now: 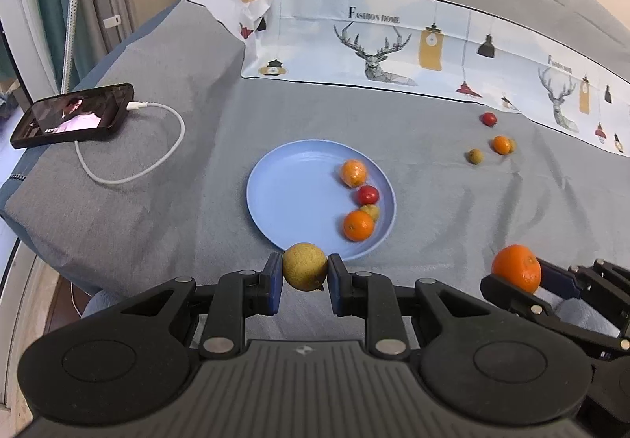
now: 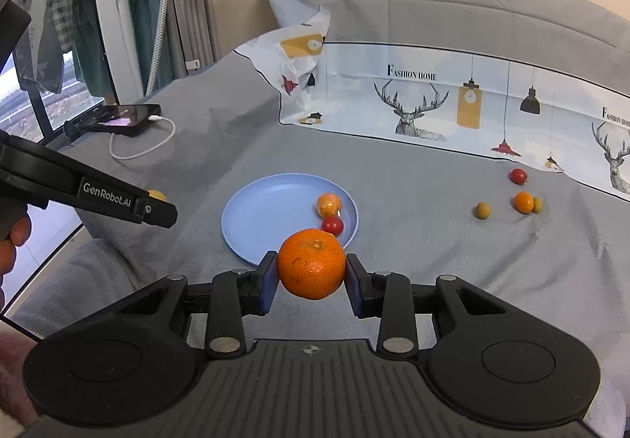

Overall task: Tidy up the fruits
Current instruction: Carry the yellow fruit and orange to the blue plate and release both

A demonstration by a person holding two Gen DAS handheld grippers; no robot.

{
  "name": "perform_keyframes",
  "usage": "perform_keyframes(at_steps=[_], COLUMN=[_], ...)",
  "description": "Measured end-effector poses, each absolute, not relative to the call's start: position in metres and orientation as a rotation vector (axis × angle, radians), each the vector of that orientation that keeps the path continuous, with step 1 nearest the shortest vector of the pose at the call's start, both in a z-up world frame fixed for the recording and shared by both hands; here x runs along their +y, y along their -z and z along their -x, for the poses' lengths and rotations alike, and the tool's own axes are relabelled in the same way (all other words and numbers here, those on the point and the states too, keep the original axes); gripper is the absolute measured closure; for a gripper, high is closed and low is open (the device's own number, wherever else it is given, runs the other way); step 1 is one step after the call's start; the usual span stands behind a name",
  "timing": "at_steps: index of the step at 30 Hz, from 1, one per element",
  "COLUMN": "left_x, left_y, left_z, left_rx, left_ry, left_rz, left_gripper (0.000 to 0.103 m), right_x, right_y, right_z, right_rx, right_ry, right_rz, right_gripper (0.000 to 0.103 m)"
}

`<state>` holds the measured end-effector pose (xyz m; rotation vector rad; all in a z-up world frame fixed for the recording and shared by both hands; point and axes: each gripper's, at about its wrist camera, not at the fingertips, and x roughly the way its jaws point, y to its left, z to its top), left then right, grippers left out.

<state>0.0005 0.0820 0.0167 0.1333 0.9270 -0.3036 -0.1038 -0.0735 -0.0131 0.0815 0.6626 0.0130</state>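
My left gripper (image 1: 305, 276) is shut on a yellow-green round fruit (image 1: 304, 266), just at the near rim of the blue plate (image 1: 291, 198). My right gripper (image 2: 311, 276) is shut on a large orange mandarin (image 2: 311, 263), also near the plate's (image 2: 267, 217) front edge; the same mandarin (image 1: 516, 267) shows at the right of the left wrist view. The plate holds two oranges (image 1: 353, 172) (image 1: 358, 225), a red fruit (image 1: 367, 194) and a small yellow-green one (image 1: 371, 210). Loose on the grey cloth lie a red fruit (image 2: 518, 175), a small orange (image 2: 523, 202) and two yellow-green fruits (image 2: 482, 210) (image 2: 537, 204).
A phone (image 1: 75, 115) with a white charging cable (image 1: 157, 146) lies at the left edge of the grey cloth. A printed sheet with deer (image 2: 417, 107) runs along the back, crumpled at its left end. A person's hand (image 2: 15, 237) holds the left gripper (image 2: 130, 202).
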Motion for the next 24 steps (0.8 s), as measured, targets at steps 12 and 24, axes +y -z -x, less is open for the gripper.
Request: perform_keyframes(at_steps=[12, 24], left_x=[0.070, 0.045], left_y=[-0.005, 0.043], left_z=[-0.076, -0.140], left_rx=[0.978, 1.089], left_ry=[0.263, 0.244], left_rz=[-0.133, -0.169], left_gripper=[0.077, 0.077], right_x=[-0.078, -0.078], right_y=[0.034, 0.069], right_z=[0.040, -0.029], right_rx=[0.706, 0.775], right_ry=[-0.020, -0.060], right_rz=[-0.096, -0.088], right_gripper=[0.066, 0.066])
